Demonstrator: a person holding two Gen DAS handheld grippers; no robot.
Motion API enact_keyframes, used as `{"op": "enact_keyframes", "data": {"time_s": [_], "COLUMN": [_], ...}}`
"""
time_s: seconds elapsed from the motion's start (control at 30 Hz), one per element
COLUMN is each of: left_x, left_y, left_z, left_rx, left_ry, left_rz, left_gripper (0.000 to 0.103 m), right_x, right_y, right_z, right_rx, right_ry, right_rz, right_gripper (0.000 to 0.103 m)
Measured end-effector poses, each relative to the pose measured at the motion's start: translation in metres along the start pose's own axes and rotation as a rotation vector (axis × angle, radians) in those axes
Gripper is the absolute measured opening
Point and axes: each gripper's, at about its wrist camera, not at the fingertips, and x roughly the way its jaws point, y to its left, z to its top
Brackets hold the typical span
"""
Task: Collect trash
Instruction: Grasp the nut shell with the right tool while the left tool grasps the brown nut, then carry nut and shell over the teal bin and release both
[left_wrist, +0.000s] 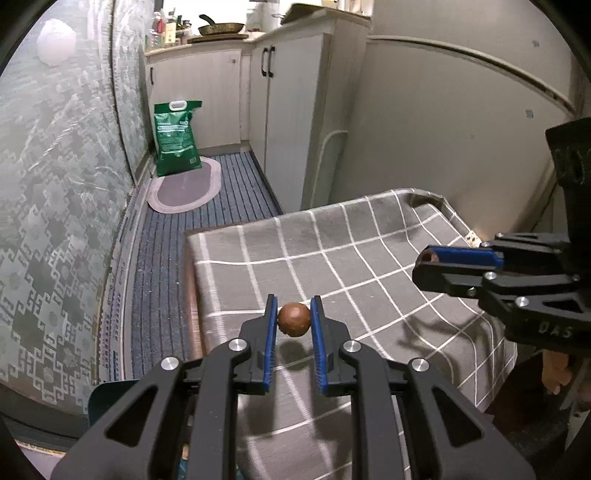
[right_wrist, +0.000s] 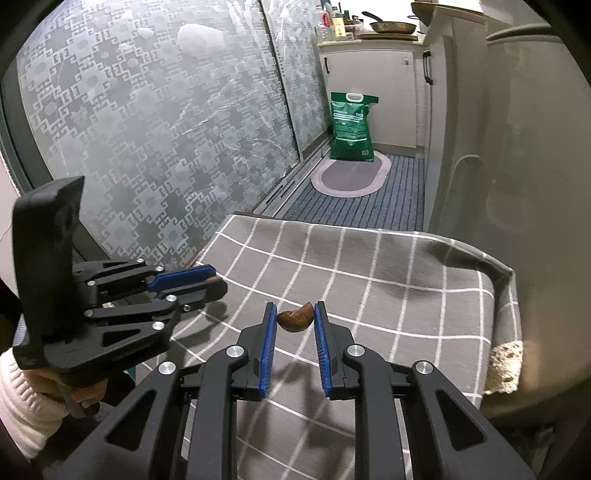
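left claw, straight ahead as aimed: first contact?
Probably the grey checked tablecloth: the left claw, shut on the round brown nut, seems to tilt slightly down over it. Depth unclear.

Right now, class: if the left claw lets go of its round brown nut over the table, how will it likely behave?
The round brown nut looks smooth and ball-shaped, so it would probably roll. The checked cloth slopes toward an edge, so it might run off. It looks hard, probably not fragile.
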Motion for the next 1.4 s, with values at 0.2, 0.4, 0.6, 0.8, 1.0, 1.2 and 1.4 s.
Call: {"op": "enact_keyframes", "data": {"time_s": [0.2,0.4,0.6,0.8,1.0,1.2,1.4], "left_x": [-0.019,-0.030,-0.039,-0.043,-0.046,-0.054,-0.068], "left_y": [0.026,0.051,0.078,0.096,0.109,0.127,0.146], "left_z": [-0.002,-0.011,-0.025,-0.040,-0.053,-0.066,-0.077], "left_rx": [-0.038,-0.062,-0.081,-0.087,-0.086,-0.093,-0.115], "left_ry": [-0.022,-0.018,0.001,0.033,0.069,0.091,0.091], "left_rz": [0.016,0.044,0.080,0.098,0.097,0.107,0.125], "left_gripper": [0.019,0.019,0.019,0.019,0.020,0.025,0.025], "right_x": [0.009,0.020,0.026,0.031,0.039,0.053,0.072], "right_y": [0.023,0.045,0.064,0.086,0.110,0.135,0.160], "right_z": [0.008,0.017,0.025,0.032,0.040,0.043,0.042], "right_rx": [-0.027,-0.052,-0.070,-0.093,-0.112,-0.138,-0.165], "right_ry": [0.007,0.008,0.004,-0.003,-0.007,0.011,0.044], "right_rz": [0.016,0.037,0.055,0.085,0.116,0.142,0.163], "right_gripper": [0.020,0.020,0.020,0.020,0.020,0.020,0.020]}}
